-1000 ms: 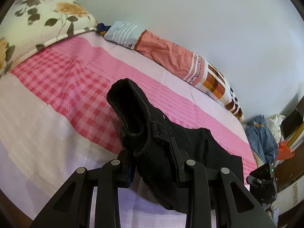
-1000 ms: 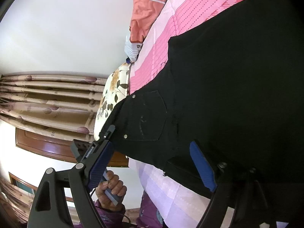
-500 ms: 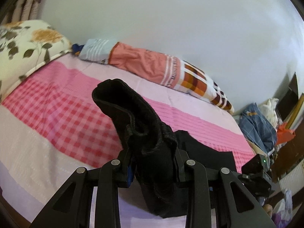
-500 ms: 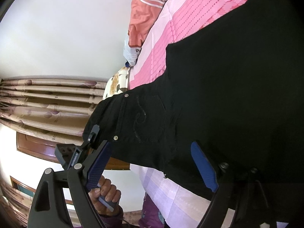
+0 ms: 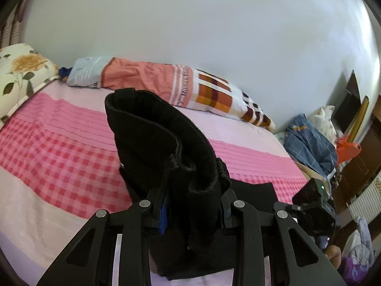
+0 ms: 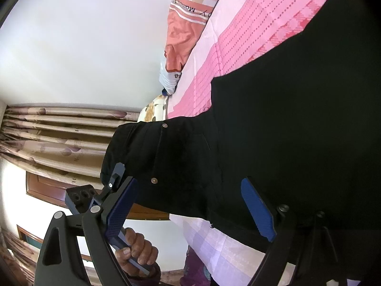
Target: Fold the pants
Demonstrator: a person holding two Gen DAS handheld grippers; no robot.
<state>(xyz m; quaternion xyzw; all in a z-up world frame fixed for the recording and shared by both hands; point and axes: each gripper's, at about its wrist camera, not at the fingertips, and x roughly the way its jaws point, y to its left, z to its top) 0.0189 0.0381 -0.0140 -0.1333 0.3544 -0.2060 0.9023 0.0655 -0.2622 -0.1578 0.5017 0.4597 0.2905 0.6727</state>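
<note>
The black pants [image 5: 164, 147] lie spread across the pink checked bed [image 5: 59, 157], their waistband end lifted off it in a thick, bunched fold with metal rivets and a back pocket showing. The left hand-held gripper [image 5: 194, 211] is clamped narrow on that bunched waistband. The right hand-held gripper [image 6: 190, 205] is spreading wide, pads clear of the cloth that lies between them.
</note>
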